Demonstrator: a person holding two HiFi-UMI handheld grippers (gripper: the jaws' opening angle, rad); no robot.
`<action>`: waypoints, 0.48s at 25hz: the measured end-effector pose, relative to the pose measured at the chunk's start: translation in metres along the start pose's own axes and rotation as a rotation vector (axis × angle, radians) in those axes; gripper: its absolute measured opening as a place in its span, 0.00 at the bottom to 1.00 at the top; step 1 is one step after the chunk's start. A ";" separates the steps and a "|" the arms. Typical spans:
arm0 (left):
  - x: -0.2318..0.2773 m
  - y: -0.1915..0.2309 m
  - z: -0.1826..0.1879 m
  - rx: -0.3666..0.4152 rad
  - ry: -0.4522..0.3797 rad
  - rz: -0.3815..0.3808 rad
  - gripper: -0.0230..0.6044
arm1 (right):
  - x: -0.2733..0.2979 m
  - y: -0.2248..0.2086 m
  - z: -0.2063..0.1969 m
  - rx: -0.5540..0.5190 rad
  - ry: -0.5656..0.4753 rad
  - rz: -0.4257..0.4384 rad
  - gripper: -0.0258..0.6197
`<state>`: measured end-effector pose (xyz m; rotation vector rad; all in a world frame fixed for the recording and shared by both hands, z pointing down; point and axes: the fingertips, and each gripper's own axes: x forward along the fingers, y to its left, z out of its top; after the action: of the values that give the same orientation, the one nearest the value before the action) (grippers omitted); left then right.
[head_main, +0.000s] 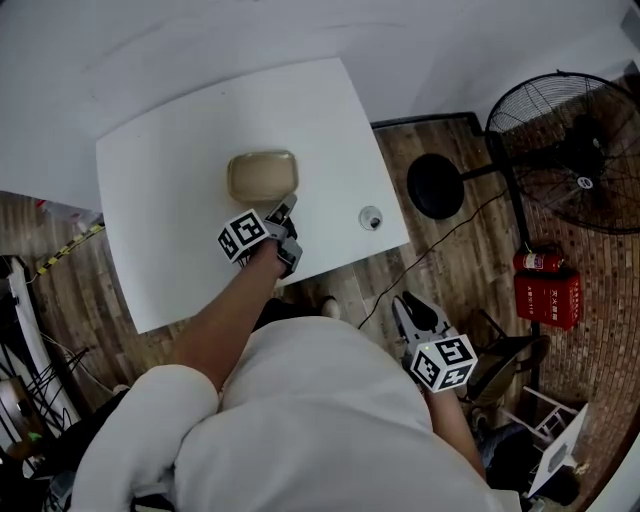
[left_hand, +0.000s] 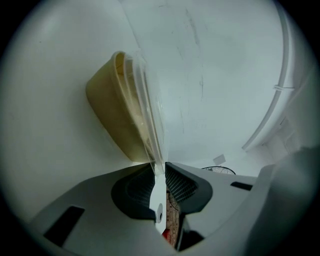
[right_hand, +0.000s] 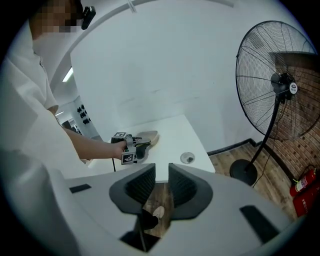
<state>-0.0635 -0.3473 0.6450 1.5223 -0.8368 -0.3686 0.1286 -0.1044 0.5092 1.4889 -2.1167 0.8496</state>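
Note:
A tan, rounded container (head_main: 262, 176) with a clear lid rests on the white table (head_main: 160, 190). My left gripper (head_main: 285, 211) is at its near right edge. In the left gripper view the gripper (left_hand: 159, 170) is shut on the rim of the clear lid (left_hand: 148, 112), with the tan tub (left_hand: 106, 100) beside it. My right gripper (head_main: 404, 306) hangs off the table's near right side over the wooden floor. Its jaws (right_hand: 161, 172) stand almost together with only a slit, and nothing is between them. The right gripper view also shows the left gripper (right_hand: 132, 148) and container (right_hand: 149, 136).
A small round object (head_main: 371, 218) lies near the table's right corner. A black standing fan (head_main: 578, 150) with its round base (head_main: 435, 187) stands on the floor at right. Red fire extinguishers (head_main: 545, 286) sit below it. Cables run along the floor.

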 end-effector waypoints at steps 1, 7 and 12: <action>0.000 -0.001 0.001 -0.002 -0.001 -0.004 0.16 | 0.001 0.000 0.002 -0.003 0.000 0.002 0.18; -0.004 -0.008 -0.001 0.002 -0.023 -0.004 0.15 | -0.001 -0.009 0.004 -0.015 -0.004 0.022 0.18; -0.008 -0.013 -0.002 0.012 -0.033 -0.011 0.15 | -0.002 -0.016 0.004 -0.021 -0.011 0.049 0.18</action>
<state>-0.0642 -0.3413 0.6309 1.5357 -0.8588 -0.3984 0.1445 -0.1097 0.5092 1.4390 -2.1717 0.8356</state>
